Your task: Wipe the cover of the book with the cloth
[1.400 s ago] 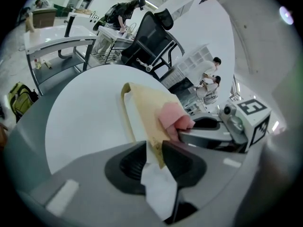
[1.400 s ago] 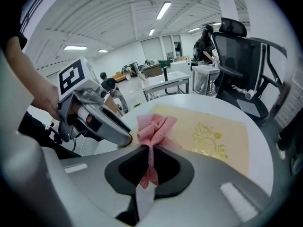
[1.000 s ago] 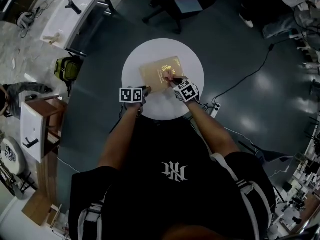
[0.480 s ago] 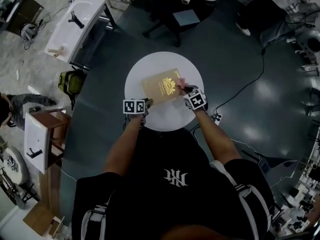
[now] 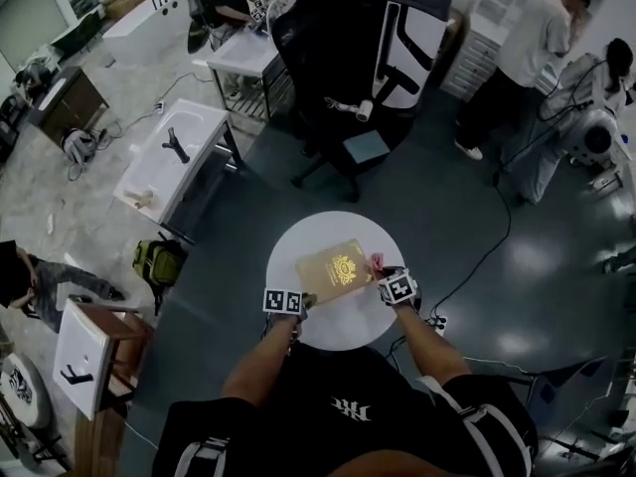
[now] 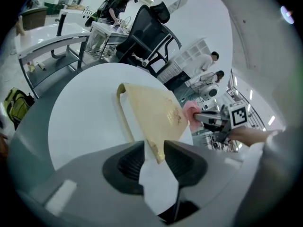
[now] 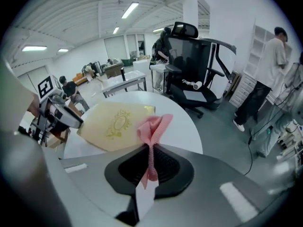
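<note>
A tan book [image 5: 338, 268] with a gold emblem lies on the round white table [image 5: 298, 256]. My left gripper [image 5: 298, 304] is at the book's near left corner. In the left gripper view that corner [image 6: 158, 148] sits between the jaws of the left gripper [image 6: 158, 159]; they have just been opening and a white gap shows beside the corner. My right gripper [image 5: 386, 276] is shut on a pink cloth [image 5: 376, 262] at the book's right edge. In the right gripper view the cloth [image 7: 152, 126] sticks up bunched from the right gripper [image 7: 150, 156], just right of the book [image 7: 113, 124].
A black office chair [image 5: 368, 58] stands beyond the table. White benches [image 5: 174, 162] and a green bag [image 5: 159, 261] are to the left. A person [image 5: 532, 53] stands at the back right. A cable and power strip [image 5: 437, 321] lie on the floor to the right.
The right gripper has carried the pink cloth from the middle of the cover to the book's right edge. The head view now shows more of the room. The left gripper stayed at the corner.
</note>
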### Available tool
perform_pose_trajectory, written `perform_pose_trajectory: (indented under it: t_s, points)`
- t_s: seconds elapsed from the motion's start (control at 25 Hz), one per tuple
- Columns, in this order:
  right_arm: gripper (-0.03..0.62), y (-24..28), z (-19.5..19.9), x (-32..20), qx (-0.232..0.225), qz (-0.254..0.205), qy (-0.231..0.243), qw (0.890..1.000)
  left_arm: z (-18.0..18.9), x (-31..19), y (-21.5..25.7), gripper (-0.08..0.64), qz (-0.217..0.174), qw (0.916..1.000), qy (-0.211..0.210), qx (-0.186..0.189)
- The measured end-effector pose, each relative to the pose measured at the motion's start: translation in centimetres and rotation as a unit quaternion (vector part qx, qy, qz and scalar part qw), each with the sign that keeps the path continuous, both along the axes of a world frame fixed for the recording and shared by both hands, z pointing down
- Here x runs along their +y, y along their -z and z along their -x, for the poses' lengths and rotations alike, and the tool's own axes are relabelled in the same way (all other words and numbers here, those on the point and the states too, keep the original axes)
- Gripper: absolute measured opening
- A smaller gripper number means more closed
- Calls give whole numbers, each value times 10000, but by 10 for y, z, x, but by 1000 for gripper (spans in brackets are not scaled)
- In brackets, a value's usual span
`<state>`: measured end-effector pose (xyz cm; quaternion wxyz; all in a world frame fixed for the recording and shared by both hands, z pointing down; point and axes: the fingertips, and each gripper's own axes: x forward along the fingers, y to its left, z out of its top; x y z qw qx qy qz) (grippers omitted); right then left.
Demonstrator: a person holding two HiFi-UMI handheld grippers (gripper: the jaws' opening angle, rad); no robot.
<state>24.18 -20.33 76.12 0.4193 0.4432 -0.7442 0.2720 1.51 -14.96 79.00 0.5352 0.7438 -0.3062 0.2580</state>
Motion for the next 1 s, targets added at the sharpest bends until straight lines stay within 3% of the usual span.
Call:
perform_pose_trajectory:
  t_s: [0.2, 0.32, 0.48, 0.68, 1.0]
  points:
    - [20, 73, 34, -9, -858, -824, -251, 9926, 4, 6, 48, 130, -463, 9974, -466, 294]
    - [20, 131, 64, -14, -1488, -1462, -147, 9779, 2, -2, 100, 126, -1000, 9904, -660, 689]
    - [20, 220, 103, -10, -2180, -2247, 101, 9497, 2, -16, 183, 107, -1839, 9713, -932, 1187]
    - [20, 323, 129, 10, -2811, -3105, 242, 9078, 1, -29, 283, 93, -2999, 9323, -1446, 1415]
    - [20, 445, 134, 79, -3114, -4112, 563, 8549, -4, -17, 446, 14, -4708, 8497, -1454, 1877]
